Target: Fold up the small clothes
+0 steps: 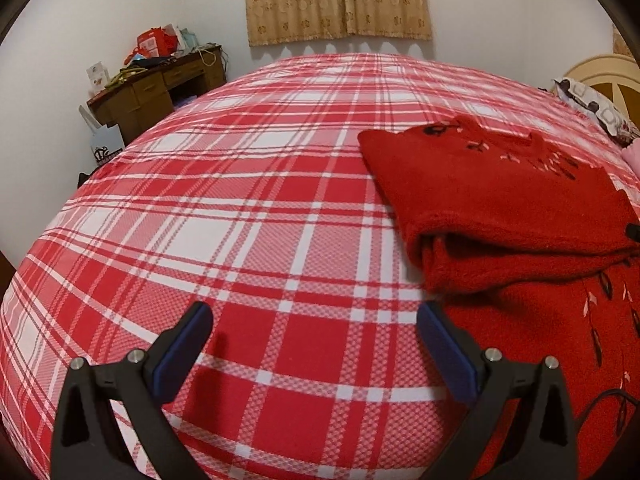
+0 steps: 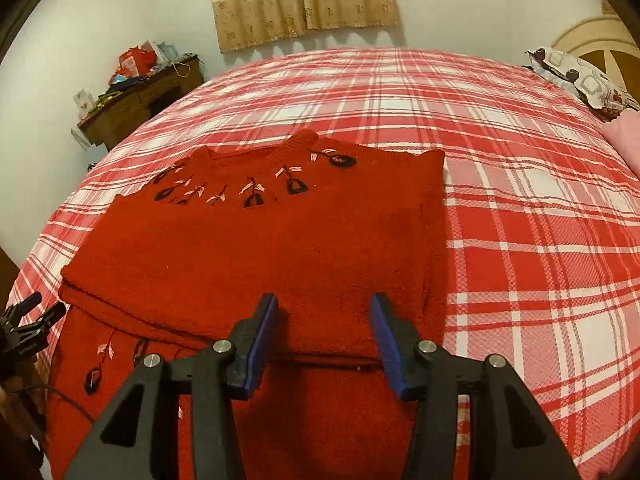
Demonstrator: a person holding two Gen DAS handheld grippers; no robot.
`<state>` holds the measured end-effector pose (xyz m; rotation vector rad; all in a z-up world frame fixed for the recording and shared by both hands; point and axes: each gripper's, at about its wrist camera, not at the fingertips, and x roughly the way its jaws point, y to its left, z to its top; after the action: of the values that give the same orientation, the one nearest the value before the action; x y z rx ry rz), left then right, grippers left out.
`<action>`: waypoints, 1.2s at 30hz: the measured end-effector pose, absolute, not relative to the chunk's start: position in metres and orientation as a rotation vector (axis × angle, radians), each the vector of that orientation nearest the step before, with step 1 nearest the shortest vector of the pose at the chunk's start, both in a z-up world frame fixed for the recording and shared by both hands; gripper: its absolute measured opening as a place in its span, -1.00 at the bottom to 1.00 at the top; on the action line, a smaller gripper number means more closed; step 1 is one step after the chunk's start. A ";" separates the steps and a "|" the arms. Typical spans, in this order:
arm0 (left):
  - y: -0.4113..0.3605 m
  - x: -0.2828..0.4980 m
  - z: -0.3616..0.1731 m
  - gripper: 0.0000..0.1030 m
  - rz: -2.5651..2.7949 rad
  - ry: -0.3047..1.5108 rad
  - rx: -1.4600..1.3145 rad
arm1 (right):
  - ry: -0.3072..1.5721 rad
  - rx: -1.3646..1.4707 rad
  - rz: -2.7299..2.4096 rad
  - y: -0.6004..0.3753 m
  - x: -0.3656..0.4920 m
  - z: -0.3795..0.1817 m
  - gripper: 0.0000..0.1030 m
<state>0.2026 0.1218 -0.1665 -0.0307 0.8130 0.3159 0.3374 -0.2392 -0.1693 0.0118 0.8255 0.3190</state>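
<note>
A red knitted sweater (image 2: 260,248) with black and pink embroidered flowers lies on the plaid bed, its sides folded in over the body; the collar points to the far side. My right gripper (image 2: 324,300) hovers open just above the sweater's near folded edge, with nothing pinched between its blue pads. In the left wrist view the sweater (image 1: 500,208) lies to the right. My left gripper (image 1: 316,312) stands wide open over the bare sheet beside the sweater's left edge, and its right finger (image 1: 444,344) is next to the cloth. The left gripper (image 2: 46,306) also shows at the right wrist view's left edge.
The bed (image 1: 240,220) has a red and white plaid sheet. A patterned pillow (image 2: 580,76) and a pink cloth (image 2: 624,136) lie at the headboard on the right. A cluttered wooden desk (image 1: 152,88) stands against the wall at far left. A cable (image 2: 68,400) crosses the sweater's near corner.
</note>
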 end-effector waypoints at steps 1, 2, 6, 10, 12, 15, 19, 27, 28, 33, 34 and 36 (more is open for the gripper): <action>0.122 0.203 -0.167 1.00 0.314 0.816 -0.027 | 0.824 0.005 0.319 -0.239 0.336 -0.169 -0.04; 0.121 0.203 -0.167 1.00 0.313 0.817 -0.023 | 0.823 -0.001 0.318 -0.238 0.335 -0.169 -0.04; 0.120 0.202 -0.169 1.00 0.310 0.824 -0.020 | 0.824 -0.042 0.308 -0.233 0.337 -0.174 -0.04; 0.117 0.201 -0.167 1.00 0.305 0.823 -0.010 | 0.823 -0.047 0.304 -0.234 0.336 -0.175 -0.04; 0.114 0.202 -0.169 1.00 0.299 0.829 0.004 | 0.823 -0.056 0.307 -0.234 0.336 -0.176 -0.04; 0.113 0.201 -0.169 1.00 0.300 0.830 0.007 | 0.823 -0.067 0.310 -0.232 0.336 -0.176 -0.02; 0.116 0.199 -0.168 1.00 0.295 0.835 -0.015 | 0.811 -0.062 0.314 -0.234 0.334 -0.177 -0.02; 0.113 0.194 -0.167 1.00 0.267 0.853 -0.030 | 0.791 -0.029 0.337 -0.236 0.324 -0.171 0.09; 0.112 0.192 -0.167 1.00 0.262 0.853 -0.031 | 0.790 -0.018 0.351 -0.236 0.322 -0.171 0.15; 0.110 0.182 -0.164 1.00 0.238 0.855 -0.049 | 0.786 0.008 0.348 -0.238 0.319 -0.167 0.18; 0.109 0.178 -0.162 1.00 0.226 0.848 -0.053 | 0.783 0.019 0.346 -0.239 0.316 -0.165 0.18; 0.105 0.171 -0.157 1.00 0.203 0.833 -0.051 | 0.771 0.036 0.342 -0.242 0.309 -0.160 0.18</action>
<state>0.1710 0.1053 -0.1565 -0.0507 0.8328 0.2028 0.3087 -0.2422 -0.1601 0.0357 0.7715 0.3421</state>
